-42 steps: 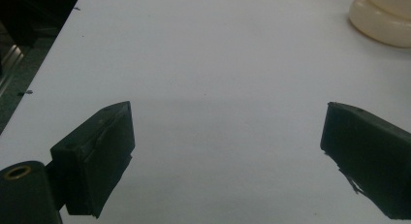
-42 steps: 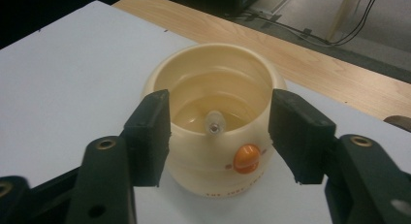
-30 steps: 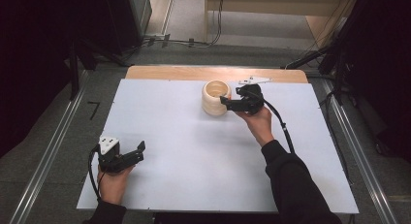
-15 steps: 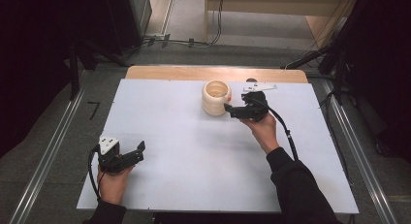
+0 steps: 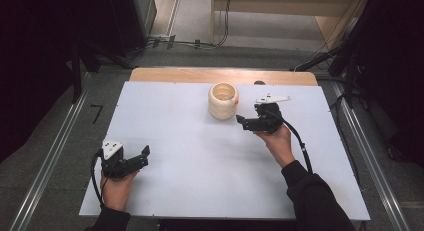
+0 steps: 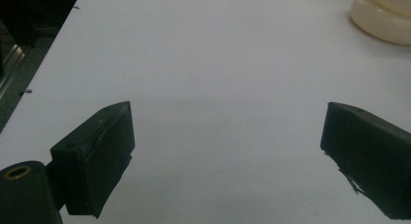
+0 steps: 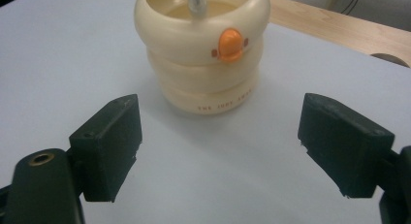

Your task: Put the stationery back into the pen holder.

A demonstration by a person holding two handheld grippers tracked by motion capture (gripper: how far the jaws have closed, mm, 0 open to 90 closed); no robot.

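The cup [image 7: 202, 49] stood upright dead ahead of the right claw [image 7: 220, 151], whose jaws gaped wide and empty.

The high view looks forward and down from above the person's side of the white table [image 5: 200, 156], far enough off to take in the whole top and the floor around it. The left gripper view sits low over the table [image 6: 213, 64], looking along its jaws across bare surface, with the cream pot [image 6: 383, 15] far off at the top right corner. The right gripper view sits low and close, facing the pot [image 7: 203, 49] head-on between its jaws. All three views share the pot [image 5: 223, 99] and the tabletop around it.
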